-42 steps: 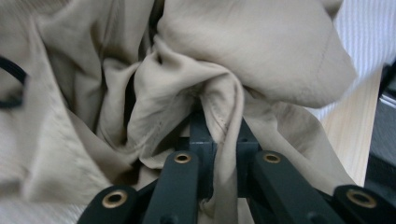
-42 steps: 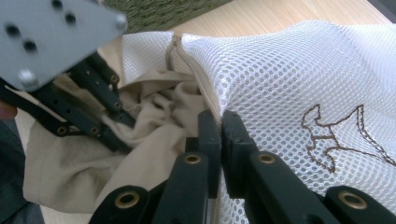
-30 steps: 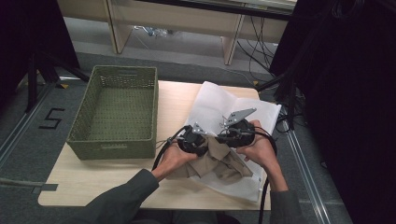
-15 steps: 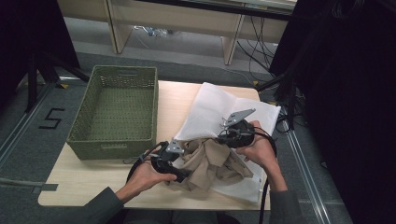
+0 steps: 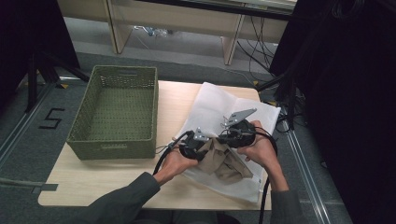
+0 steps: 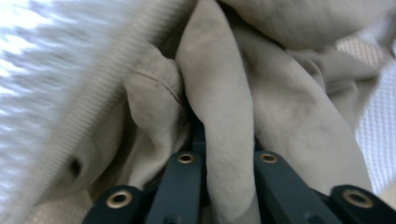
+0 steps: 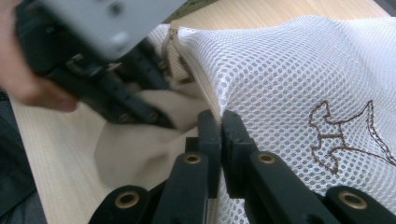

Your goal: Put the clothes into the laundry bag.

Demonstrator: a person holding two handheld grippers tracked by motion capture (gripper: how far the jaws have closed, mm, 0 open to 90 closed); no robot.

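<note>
Bare desk (image 5: 112, 179) wood open in front of the green wicker basket (image 5: 114, 114) and along the near edge; basket at far left of desk, apart from the work. White mesh laundry bag (image 5: 219, 105) spread over the right half of desk, its near corner reaching the front edge, its far right corner at the right edge.

Beige garment (image 5: 224, 158) bunched on the bag's near part, between both hands. Left gripper (image 5: 194, 147) at garment's left side, right gripper (image 5: 238, 133) at its far right side, the two close together.

Left gripper view: fold of beige garment (image 6: 224, 116) running up between the jaws, jaws closed on it after just closing; zipper strip (image 6: 116, 93) of bag blurred at left, mesh (image 6: 378, 130) at right.

Right gripper view: jaws pressed together on the zippered edge (image 7: 205, 93) of the mesh bag (image 7: 303, 84), brown embroidered figure (image 7: 345, 135) on mesh at right; left gripper (image 7: 107, 74) close by at upper left, garment (image 7: 140, 149) under it.

Grey carpet floor (image 5: 37, 135) around desk, marked with a "5" (image 5: 51, 119) at left; light wooden furniture legs and cables beyond; dark curtain at right.
</note>
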